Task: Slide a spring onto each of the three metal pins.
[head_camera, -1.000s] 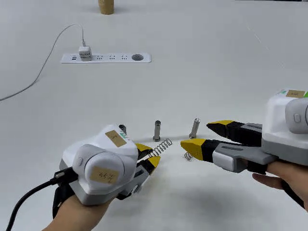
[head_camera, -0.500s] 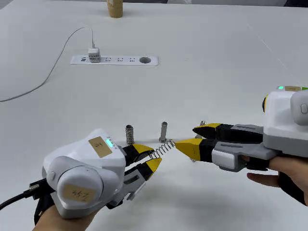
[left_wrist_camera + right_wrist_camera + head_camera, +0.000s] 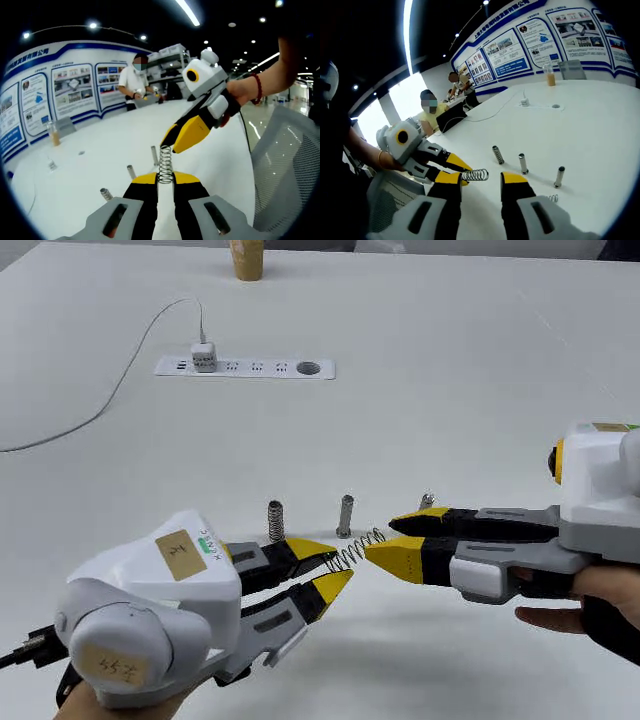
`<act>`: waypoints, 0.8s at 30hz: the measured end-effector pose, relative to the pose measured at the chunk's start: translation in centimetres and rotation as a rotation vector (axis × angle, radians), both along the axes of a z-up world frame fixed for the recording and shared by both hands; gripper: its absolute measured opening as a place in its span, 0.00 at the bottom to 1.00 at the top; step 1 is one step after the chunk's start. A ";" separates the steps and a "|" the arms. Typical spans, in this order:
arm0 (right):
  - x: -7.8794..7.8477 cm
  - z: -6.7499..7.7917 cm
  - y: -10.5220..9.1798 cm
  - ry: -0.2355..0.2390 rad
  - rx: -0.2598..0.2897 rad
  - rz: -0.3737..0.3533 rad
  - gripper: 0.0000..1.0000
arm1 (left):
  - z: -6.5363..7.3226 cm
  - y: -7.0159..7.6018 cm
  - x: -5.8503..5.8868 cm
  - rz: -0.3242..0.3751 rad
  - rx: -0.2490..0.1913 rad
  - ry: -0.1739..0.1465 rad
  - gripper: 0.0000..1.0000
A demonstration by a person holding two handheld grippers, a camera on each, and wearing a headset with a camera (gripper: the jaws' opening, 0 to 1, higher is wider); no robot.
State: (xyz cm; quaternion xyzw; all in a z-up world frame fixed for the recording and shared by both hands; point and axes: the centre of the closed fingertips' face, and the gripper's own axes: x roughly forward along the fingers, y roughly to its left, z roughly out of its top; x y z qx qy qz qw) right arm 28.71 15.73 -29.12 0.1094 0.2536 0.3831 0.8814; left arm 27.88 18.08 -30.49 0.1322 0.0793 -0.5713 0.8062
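The left claw (image 3: 343,567), black with yellow tips, is clamped on one end of a slim coiled metal spring (image 3: 358,548) and holds it clear of the white desk (image 3: 450,390). The coil sticks out past the tips towards the right claw (image 3: 380,537). In the left gripper view the coil rises straight from between the closed yellow tips. The right claw's jaws stand apart. In the right gripper view the spring's free end reaches into the gap between them, just beside one yellow tip.

Three short upright steel pins stand in a row on the desk behind the two claws. The leftmost pin (image 3: 276,521) already wears a spring. The middle pin (image 3: 346,515) is bare. The right pin (image 3: 426,502) is bare too and partly hidden by the right claw in the head view. A small loose spring (image 3: 551,198) lies on the desk near the right pin. Further back lies a white power strip (image 3: 245,367).
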 end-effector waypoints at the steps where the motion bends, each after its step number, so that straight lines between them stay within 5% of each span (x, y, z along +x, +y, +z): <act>1: -0.1 0.1 0.1 0.005 0.014 0.009 0.31 | 0.2 0.0 -0.2 -0.008 -0.004 -0.002 0.10; 11: -1.3 0.5 1.6 0.044 0.097 0.083 0.23 | 1.1 0.1 -1.0 -0.049 -0.057 0.003 0.10; 24: -1.5 0.6 2.1 0.033 0.108 0.098 0.14 | -0.1 0.1 -1.3 -0.054 0.017 0.000 0.11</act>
